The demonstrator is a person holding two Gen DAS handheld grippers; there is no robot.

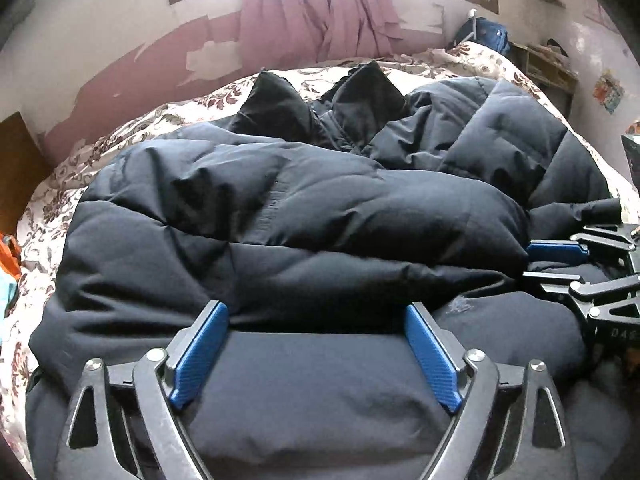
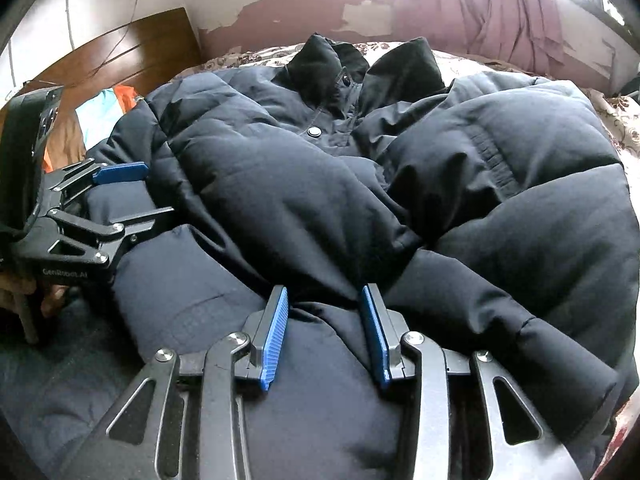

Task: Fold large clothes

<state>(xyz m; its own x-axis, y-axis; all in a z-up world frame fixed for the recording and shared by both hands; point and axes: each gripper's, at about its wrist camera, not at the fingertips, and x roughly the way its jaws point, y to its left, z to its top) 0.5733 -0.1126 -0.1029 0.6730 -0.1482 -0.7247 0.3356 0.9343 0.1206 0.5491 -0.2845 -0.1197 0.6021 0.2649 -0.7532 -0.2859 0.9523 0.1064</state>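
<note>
A dark puffer jacket [image 1: 304, 216] lies spread across a bed covered by a floral bedsheet [image 1: 132, 124], its black collar [image 2: 332, 68] standing up at the far end toward the wall and the pink curtain [image 1: 316, 12]. Both sleeves are folded in across the jacket's front, and a snap button [image 2: 313, 132] shows just below the collar.

The left gripper [image 1: 316, 320] rests at the jacket's near hem, its jaws spread wide, the blue pads [image 1: 198, 356] lying on the fabric with a broad flat stretch of cloth between them and no sign of a pinch. Just beside it on the same hem, the right gripper [image 2: 324, 320] stands with its jaws partly closed; a fold of the jacket runs between its blue pads [image 2: 274, 336], though whether they actually press on the cloth cannot be told.

A wooden headboard [image 2: 132, 52] stands at the wall beyond the jacket's left shoulder, with orange and light blue clothing [image 2: 108, 108] bunched beside that shoulder. A blue bag [image 1: 486, 34] sits at the far corner of the bed, past the collar.
</note>
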